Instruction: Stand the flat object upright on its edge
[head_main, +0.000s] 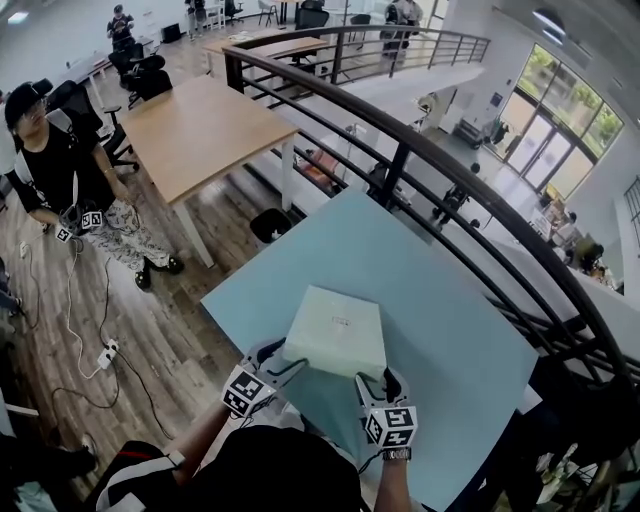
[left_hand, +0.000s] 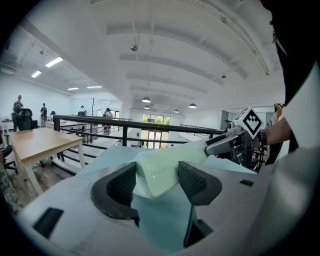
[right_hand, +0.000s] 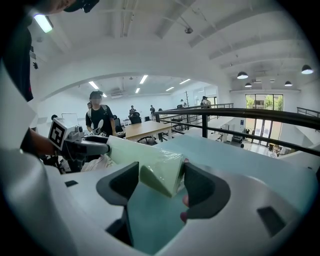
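A flat box (head_main: 337, 330), pale and square with a glossy film wrinkling over its corner, is over the near part of the light blue tabletop (head_main: 455, 300), carried at its two near corners. It is closed on every side that shows, so nothing of its contents can be seen. The left tool (left_hand: 157, 182) has its dark pads set widely apart around the near left corner of the box, and both pads press against it. The right tool (right_hand: 157, 182) grips the near right corner the same way, jaws wide and closed on the box's thickness. A fingertip shows at the inner edge of its right pad. The box sits tilted, its broad face turned up toward the head view. Whether its far edge rests on the tabletop cannot be made out. Beyond the tabletop a dark metal railing (head_main: 400, 150) curves past. To the left a wooden table (head_main: 200, 130) stands on a plank floor, and beside it is a person in black (head_main: 60, 170).
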